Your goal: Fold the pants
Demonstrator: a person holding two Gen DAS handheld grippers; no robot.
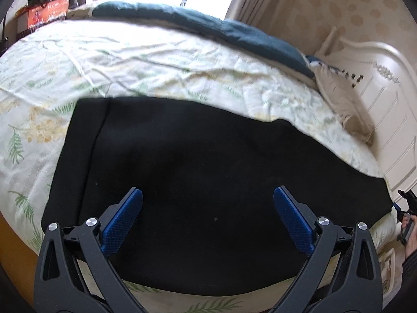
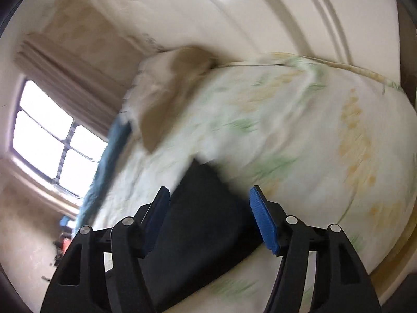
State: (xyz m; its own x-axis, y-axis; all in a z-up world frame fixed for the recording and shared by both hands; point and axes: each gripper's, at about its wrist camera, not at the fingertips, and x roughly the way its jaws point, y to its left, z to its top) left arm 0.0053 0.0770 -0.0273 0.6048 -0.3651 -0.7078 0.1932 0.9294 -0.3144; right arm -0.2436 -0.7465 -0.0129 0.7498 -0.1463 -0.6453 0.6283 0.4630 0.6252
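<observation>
Black pants point(image 1: 195, 156) lie flat across the near side of a bed with a pale leaf-print sheet point(image 1: 130, 60), and a seam runs down their left part. Above them hovers my left gripper point(image 1: 208, 190), its blue pads wide apart and nothing between them. In the blurred right wrist view, my right gripper point(image 2: 209, 190) is open above one end of the pants point(image 2: 198, 221), the pads clear of the cloth. The left wrist view also catches the right gripper point(image 1: 408, 199) past the pants' right end, with a hand point(image 1: 409, 237) on it.
A tan pillow point(image 1: 341, 104) and a teal blanket point(image 1: 208, 26) lie at the far side of the bed. The cream headboard point(image 1: 378, 91) stands to the right. A cluttered shelf point(image 1: 47, 7) is at the far left. A bright window point(image 2: 44, 135) shows beyond the bed.
</observation>
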